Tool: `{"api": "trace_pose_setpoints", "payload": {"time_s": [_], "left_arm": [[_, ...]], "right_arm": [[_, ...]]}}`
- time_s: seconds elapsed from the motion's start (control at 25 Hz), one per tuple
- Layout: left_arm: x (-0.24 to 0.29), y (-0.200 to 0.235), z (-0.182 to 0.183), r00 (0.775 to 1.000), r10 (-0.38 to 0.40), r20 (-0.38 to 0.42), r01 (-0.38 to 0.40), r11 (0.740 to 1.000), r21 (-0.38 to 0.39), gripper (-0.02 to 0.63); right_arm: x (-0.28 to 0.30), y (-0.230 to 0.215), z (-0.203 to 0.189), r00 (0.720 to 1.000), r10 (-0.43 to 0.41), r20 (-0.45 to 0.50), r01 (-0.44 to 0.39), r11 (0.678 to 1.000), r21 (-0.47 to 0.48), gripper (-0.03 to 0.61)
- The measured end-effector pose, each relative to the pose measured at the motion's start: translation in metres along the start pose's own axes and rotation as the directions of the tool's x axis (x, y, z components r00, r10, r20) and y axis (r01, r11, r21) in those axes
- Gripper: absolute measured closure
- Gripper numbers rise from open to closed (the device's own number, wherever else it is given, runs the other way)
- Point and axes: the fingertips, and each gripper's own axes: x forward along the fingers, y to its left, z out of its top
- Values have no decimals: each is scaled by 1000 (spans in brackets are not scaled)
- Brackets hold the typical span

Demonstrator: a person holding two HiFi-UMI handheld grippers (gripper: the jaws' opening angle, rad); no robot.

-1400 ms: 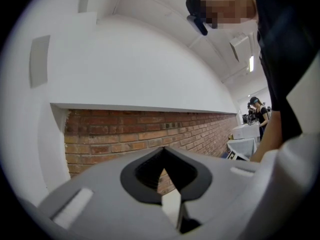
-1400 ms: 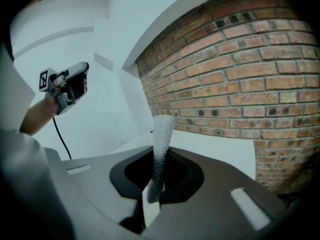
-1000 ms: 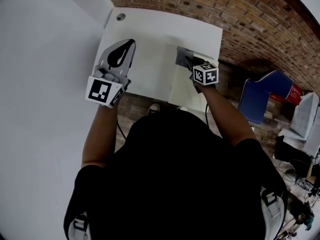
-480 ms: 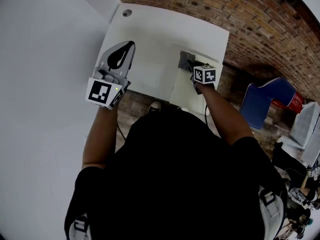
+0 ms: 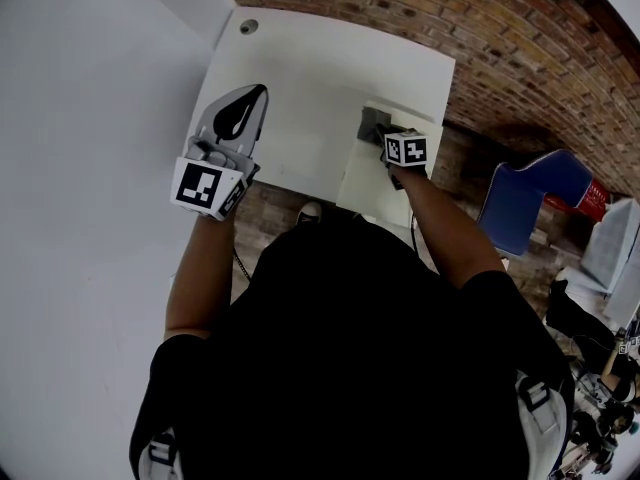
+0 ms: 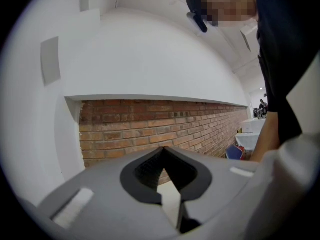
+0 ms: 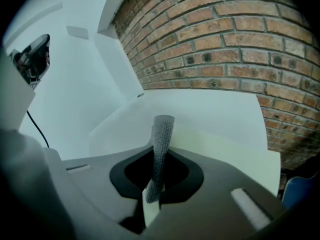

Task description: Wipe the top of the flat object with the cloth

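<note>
A thin cream-white flat object (image 5: pixel 372 178) lies on the right part of the white table (image 5: pixel 300 68). In the right gripper view this flat object (image 7: pixel 225 151) stretches out ahead of the jaws. My right gripper (image 5: pixel 383 133) is shut on a grey cloth (image 5: pixel 371 120), which rests on the flat object's far end. Seen from the right gripper (image 7: pixel 160 159), the cloth (image 7: pixel 162 139) sticks up as a narrow strip pinched between the jaws. The left gripper (image 5: pixel 257 93) hovers over the table's left side, shut and holding nothing. From the left gripper (image 6: pixel 165 151) only brick wall shows ahead.
A brick wall (image 5: pixel 460 13) runs behind the table, and a plain white wall (image 5: pixel 90 118) stands at the left. A round grommet (image 5: pixel 248 26) sits in the table's far left corner. A blue chair (image 5: pixel 525 193) stands to the right, beyond the table edge.
The right gripper has shifted the cloth slightly along the flat object's far end. The left gripper has stayed where it was.
</note>
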Motion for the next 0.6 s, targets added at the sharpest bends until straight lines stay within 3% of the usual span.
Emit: {"api": "trace_pose_setpoints", "payload": {"time_s": [0.6], "left_arm": [[32, -28, -1, 996, -86, 17, 86, 996, -17, 612]], "right_arm": [[-34, -51, -27, 995, -99, -12, 99, 995, 29, 571]]}}
